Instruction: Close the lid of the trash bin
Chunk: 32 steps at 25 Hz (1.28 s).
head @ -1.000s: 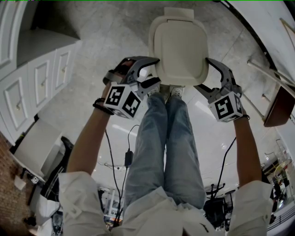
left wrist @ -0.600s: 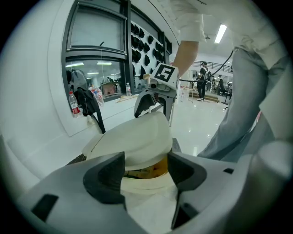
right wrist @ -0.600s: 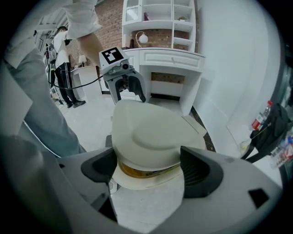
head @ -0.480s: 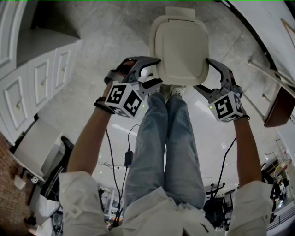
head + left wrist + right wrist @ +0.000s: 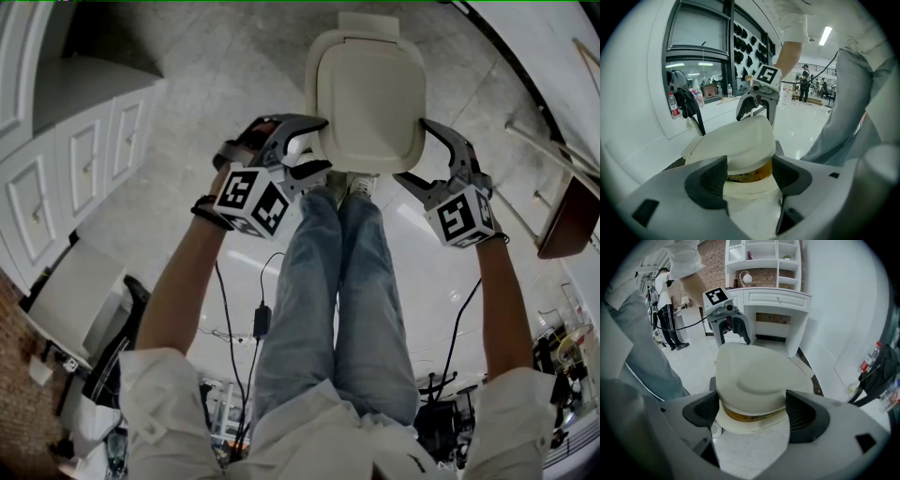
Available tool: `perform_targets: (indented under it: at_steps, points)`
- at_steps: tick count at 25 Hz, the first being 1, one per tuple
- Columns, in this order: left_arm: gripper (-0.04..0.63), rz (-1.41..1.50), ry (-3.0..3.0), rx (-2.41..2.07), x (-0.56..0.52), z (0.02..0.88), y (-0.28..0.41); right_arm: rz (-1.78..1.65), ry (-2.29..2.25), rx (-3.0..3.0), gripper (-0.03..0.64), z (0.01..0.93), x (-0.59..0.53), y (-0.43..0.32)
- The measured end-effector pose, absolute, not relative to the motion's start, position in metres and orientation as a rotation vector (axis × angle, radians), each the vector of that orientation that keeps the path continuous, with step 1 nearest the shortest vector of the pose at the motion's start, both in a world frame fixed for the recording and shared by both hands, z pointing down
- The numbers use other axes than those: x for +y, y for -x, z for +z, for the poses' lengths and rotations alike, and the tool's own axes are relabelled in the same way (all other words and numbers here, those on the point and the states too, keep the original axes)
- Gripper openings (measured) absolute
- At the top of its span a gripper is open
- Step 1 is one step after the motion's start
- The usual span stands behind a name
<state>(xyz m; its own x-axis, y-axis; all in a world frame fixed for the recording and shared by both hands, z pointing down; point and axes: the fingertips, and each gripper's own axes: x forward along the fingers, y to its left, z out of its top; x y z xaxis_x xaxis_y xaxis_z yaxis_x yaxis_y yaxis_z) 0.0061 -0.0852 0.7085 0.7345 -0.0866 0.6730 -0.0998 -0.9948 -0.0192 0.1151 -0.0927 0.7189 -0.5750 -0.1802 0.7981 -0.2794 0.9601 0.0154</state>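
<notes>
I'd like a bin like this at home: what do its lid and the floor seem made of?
The lid looks like moulded plastic, cream with a satin sheen: rounded edges, a shallow hollow on top. The floor looks like polished tile or stone, glossy white: it mirrors the lights.

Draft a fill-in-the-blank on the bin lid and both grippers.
The lid is not fully ____ onto the trash bin.
The left gripper is beside the lid's ____ edge in the head view.
The right gripper's jaws are ____, holding nothing.
Missing: closed; left; open.
</notes>
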Motion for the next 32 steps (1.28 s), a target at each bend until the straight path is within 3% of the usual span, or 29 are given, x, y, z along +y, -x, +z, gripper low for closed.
perform_targets:
  at_steps: [26, 30, 32]
  points:
    - [0.304, 1.078, -2.746, -0.149, -0.079, 0.735, -0.011, 0.183, -0.288, -2.146, 0.443, 0.746, -0.085, -0.117]
    - [0.288, 1.099, -2.709, -0.192, -0.083, 0.742, -0.010, 0.198, -0.284, -2.138, 0.434, 0.750, -0.085, -0.115]
    - [0.234, 1.085, -2.684, -0.241, -0.088, 0.742, -0.009, 0.209, -0.285, -2.136, 0.430, 0.750, -0.085, -0.115]
